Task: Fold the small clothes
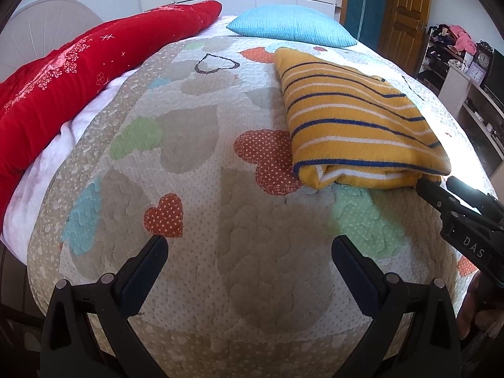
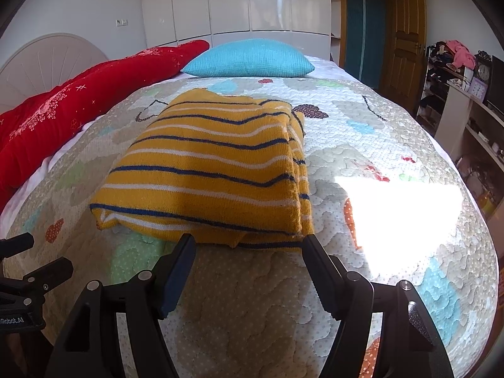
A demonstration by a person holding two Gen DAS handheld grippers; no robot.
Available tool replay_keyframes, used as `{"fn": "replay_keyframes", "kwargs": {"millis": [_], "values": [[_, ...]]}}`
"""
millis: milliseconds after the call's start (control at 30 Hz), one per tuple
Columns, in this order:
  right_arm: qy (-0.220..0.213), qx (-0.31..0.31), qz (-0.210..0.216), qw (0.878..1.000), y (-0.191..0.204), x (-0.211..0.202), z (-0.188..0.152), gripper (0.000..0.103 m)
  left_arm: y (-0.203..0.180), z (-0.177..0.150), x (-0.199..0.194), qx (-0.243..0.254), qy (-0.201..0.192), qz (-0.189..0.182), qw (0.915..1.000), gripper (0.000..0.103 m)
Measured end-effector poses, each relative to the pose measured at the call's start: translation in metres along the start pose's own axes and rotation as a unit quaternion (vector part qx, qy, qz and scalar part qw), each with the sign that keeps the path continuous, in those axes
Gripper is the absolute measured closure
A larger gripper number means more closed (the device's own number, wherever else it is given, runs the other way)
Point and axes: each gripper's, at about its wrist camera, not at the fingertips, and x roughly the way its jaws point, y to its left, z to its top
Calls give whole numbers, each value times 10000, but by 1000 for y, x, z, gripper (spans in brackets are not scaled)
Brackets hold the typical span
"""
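The yellow striped sweater (image 2: pixel 214 170) is lying on the bed (image 2: pixel 362 145), on top of the heart-patterned quilt (image 1: pixel 195 157), and it is already looking like a compact, layered rectangle: several stacked edges are showing along its right side in the right wrist view, and a rolled fold is facing the cameras along the near edge. Judging from that, the folding of this piece is looking nearly or fully done, with perhaps only a last tidy-up of the slightly uneven near edge left. The right claw (image 2: pixel 249 242) is standing wide, its tips sitting just at the sweater's near edge with nothing gripped between them. The left claw (image 1: pixel 250 242) is also spread wide and empty, hanging over bare quilt to the left of the sweater and apart from it. No other small clothes are showing on the bed, so whether more pieces are waiting cannot be told from here. A red blanket (image 1: pixel 78 72) and a blue pillow (image 2: pixel 249 58) are lying toward the far side, well apart from the sweater.
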Motion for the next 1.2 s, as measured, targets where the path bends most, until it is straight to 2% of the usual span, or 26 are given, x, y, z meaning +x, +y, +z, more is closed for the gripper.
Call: {"fn": "replay_keyframes", "kwargs": {"millis": [1200], "values": [[106, -65, 17, 9999, 6, 4, -7, 27, 8, -5, 17, -189, 377, -94, 9991, 0]]}}
